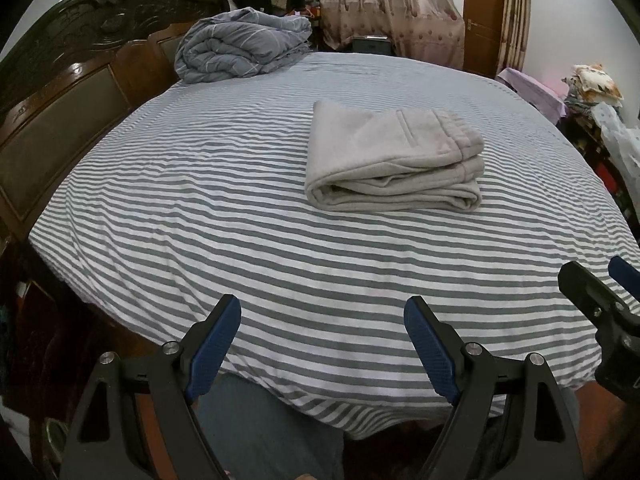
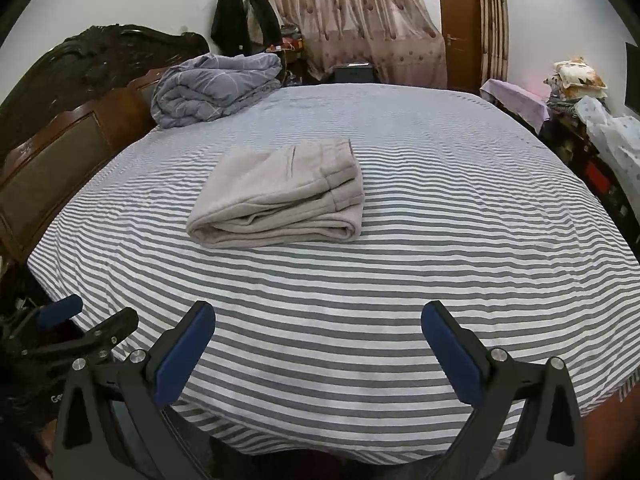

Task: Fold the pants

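Beige pants (image 1: 394, 156) (image 2: 280, 196) lie folded into a thick rectangular stack on the grey-and-white striped bed (image 1: 240, 240) (image 2: 440, 240), waistband to the right. My left gripper (image 1: 322, 320) hovers over the bed's near edge, well short of the pants, open with nothing between its blue pads. My right gripper (image 2: 318, 324) is likewise back at the near edge, open and empty. Each gripper shows at the side of the other's view: the right gripper (image 1: 600, 280) and the left gripper (image 2: 92, 320).
A rolled grey-blue quilt (image 1: 244, 44) (image 2: 216, 88) sits at the far left corner by the dark carved headboard (image 1: 80, 60). Curtains (image 2: 360, 20), a brown door (image 2: 460, 28) and piled bedding (image 2: 580, 80) stand beyond the bed.
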Tool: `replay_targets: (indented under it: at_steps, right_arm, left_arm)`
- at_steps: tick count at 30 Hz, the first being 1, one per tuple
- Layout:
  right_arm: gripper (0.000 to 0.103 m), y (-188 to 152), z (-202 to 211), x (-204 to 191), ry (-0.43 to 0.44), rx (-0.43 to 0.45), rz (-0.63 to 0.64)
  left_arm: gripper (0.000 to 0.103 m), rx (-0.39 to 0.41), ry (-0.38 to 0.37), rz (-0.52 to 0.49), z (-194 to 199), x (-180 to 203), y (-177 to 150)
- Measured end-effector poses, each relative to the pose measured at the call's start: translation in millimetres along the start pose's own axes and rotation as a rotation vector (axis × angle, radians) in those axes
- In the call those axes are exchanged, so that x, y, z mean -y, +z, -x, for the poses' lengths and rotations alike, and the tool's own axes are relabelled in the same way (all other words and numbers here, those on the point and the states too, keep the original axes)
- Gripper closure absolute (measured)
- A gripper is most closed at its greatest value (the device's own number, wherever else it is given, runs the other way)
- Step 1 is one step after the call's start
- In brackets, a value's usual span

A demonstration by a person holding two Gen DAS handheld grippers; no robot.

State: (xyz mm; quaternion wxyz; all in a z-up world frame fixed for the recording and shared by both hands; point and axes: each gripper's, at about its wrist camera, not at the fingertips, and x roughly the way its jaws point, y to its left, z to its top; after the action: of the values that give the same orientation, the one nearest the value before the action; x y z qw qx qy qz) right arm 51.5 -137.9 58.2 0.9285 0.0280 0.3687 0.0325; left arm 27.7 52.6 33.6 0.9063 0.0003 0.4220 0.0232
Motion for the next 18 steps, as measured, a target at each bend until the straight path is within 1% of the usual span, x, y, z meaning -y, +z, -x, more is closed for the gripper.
replay_targets:
  at_steps: [5,13,18]
  right_arm:
    - [0.001,-1.0,-1.0,-2.4,0.003,-0.007,0.001]
    - [0.001,-4.1,-3.7,-6.1,0.005,-0.024,0.006]
    - [0.001,-5.5,-4.8,-7.9,0.004,-0.030,0.012]
  left_arm:
    - [0.019,-0.005,-0.005,0.004,-0.3,-0.8,-2.6]
    - [0.019,0.011,0.014,-0.013,-1.8,1.8,-4.8]
    - [0.019,0.003,0.021,-0.011,-4.9,-0.4,-4.7]
